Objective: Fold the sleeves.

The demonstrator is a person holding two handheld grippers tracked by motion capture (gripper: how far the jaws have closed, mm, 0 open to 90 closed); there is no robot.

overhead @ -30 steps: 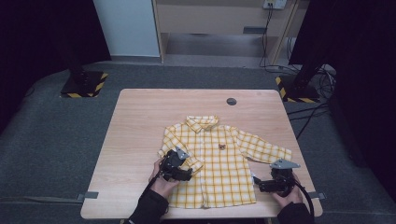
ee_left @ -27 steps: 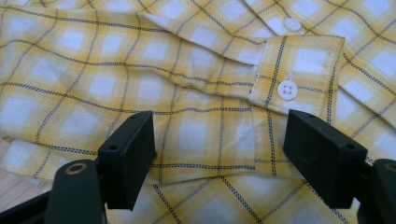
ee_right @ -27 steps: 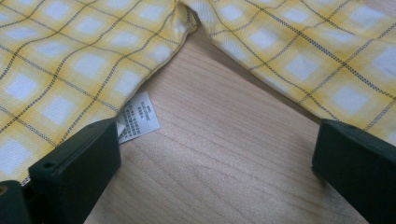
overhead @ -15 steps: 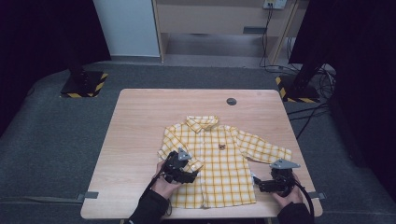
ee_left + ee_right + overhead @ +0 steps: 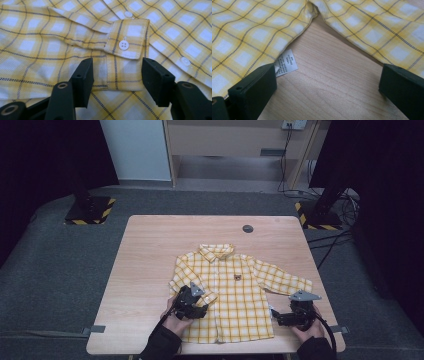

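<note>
The left gripper (image 5: 116, 72) has been closing, jaws apart around the folded-in sleeve cuff (image 5: 127, 38) of the shirt (image 5: 235, 295), likely to pinch it; the right gripper (image 5: 327, 87) waits wide open over the table (image 5: 332, 90).

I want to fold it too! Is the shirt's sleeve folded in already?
One is: the left sleeve lies folded across the shirt, cuff on its front. The other sleeve is spread.

A light wooden table (image 5: 150, 250) stands on grey carpet (image 5: 55, 270). Behind it are a pale panel (image 5: 135, 150) and a wooden cabinet (image 5: 235, 140). Black stands with striped bases (image 5: 90, 210) flank it; cables (image 5: 330, 235) trail at right.
</note>
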